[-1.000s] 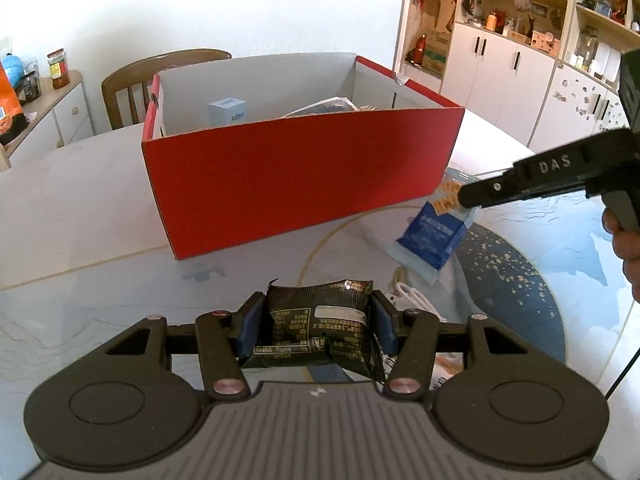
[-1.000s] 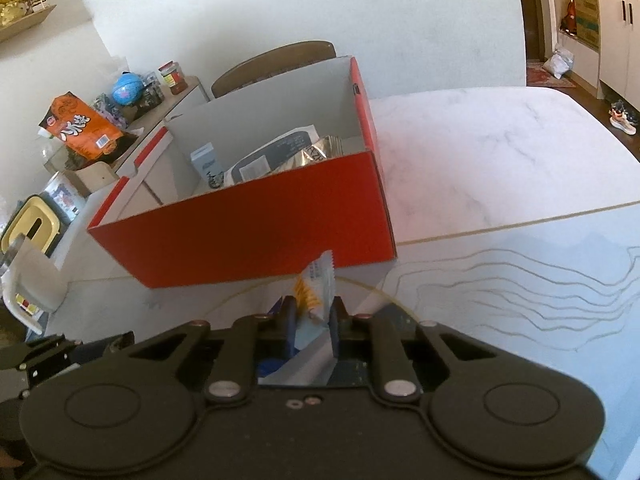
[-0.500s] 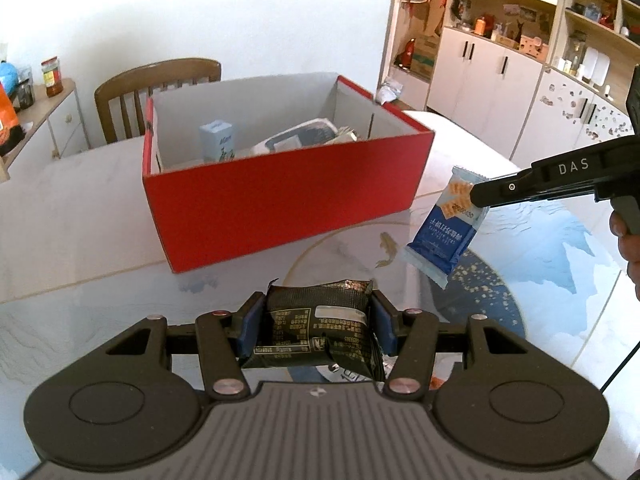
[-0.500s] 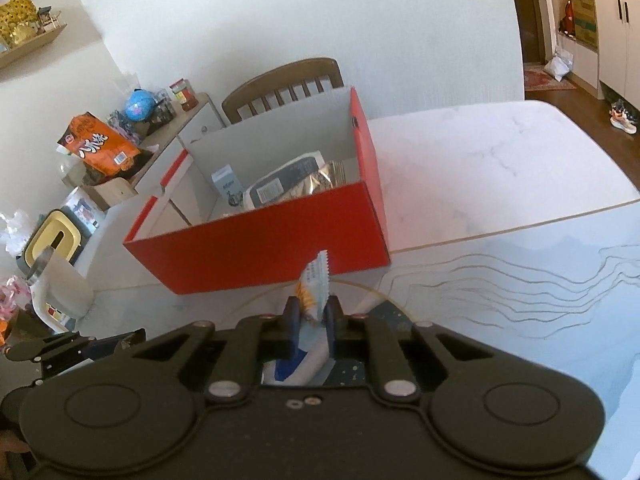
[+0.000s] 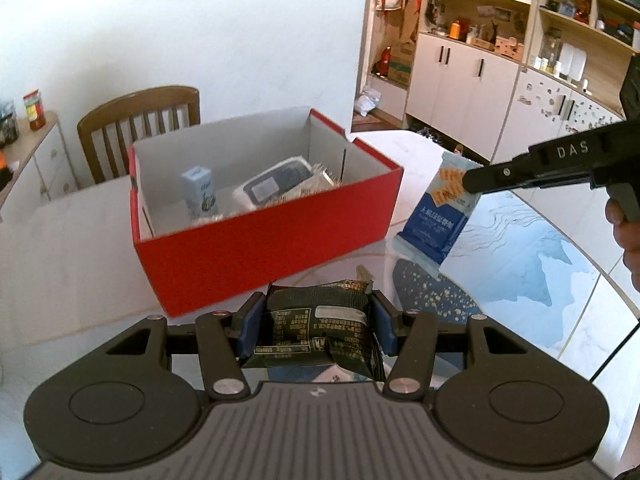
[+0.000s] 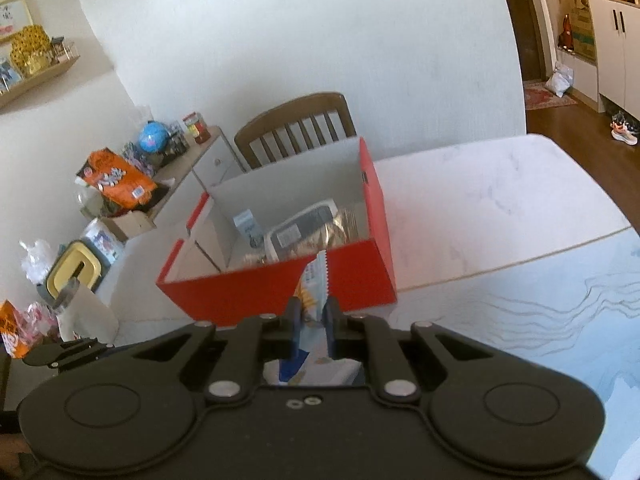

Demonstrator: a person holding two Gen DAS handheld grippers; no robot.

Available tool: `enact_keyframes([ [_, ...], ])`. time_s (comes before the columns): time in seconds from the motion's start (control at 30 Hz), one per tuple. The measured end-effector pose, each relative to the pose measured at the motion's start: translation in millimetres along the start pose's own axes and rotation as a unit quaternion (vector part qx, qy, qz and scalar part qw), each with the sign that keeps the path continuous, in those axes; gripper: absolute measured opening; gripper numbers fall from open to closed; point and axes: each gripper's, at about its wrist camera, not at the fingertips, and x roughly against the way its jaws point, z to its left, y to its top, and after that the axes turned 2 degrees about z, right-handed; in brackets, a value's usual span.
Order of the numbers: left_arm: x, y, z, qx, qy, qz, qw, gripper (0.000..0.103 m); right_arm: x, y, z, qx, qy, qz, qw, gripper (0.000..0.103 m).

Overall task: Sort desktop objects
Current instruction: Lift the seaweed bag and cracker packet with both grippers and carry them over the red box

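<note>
Left fingers: my left gripper (image 5: 318,322) is clamped on a dark green snack packet (image 5: 318,330), the blue pads pressing its two short sides; the packet sits crosswise between them, printed back facing the camera, clear of the table.

Right fingers: my right gripper (image 6: 312,320) is pinched nearly closed on the upper part of a blue and white cracker packet (image 5: 438,210). In the left wrist view the packet hangs from the black fingers, tilted, its lower end free in the air, just beside the right front corner of the box.

Red box: an open red cardboard box (image 5: 264,248) with a white inside stands on the table ahead of both grippers. Both held packets are outside it, on its near side.

Inside the box: a small pale blue carton (image 5: 199,191) stands upright near the left wall; a grey and white pouch (image 5: 276,186) lies tilted beside it, with a shiny foil wrapper (image 6: 340,232) against the right wall.

Table: a pale marble-look table (image 6: 500,200), with a blue patterned mat (image 5: 520,272) covering its near part.

Behind: a wooden chair (image 5: 140,124) at the table's far edge, behind the box.

Right hand: part of a hand (image 5: 626,232) on the right gripper's trigger shows at the frame edge.
</note>
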Motion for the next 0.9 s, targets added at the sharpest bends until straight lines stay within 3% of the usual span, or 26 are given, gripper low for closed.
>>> enact_keyframes([
  [0.4, 3.1, 50.4, 18.2, -0.053, 0.009, -0.026, 0.9982, 0.054, -3.2, 47.1, 14.2, -0.001, 0.010, -0.045, 0.999, 0.011],
  [0.9, -49.4, 96.5, 64.3, -0.061, 0.012, -0.013, 0.9980, 0.054, -52.3, 73.8, 21.9, -0.006, -0.004, -0.051, 0.999, 0.011],
])
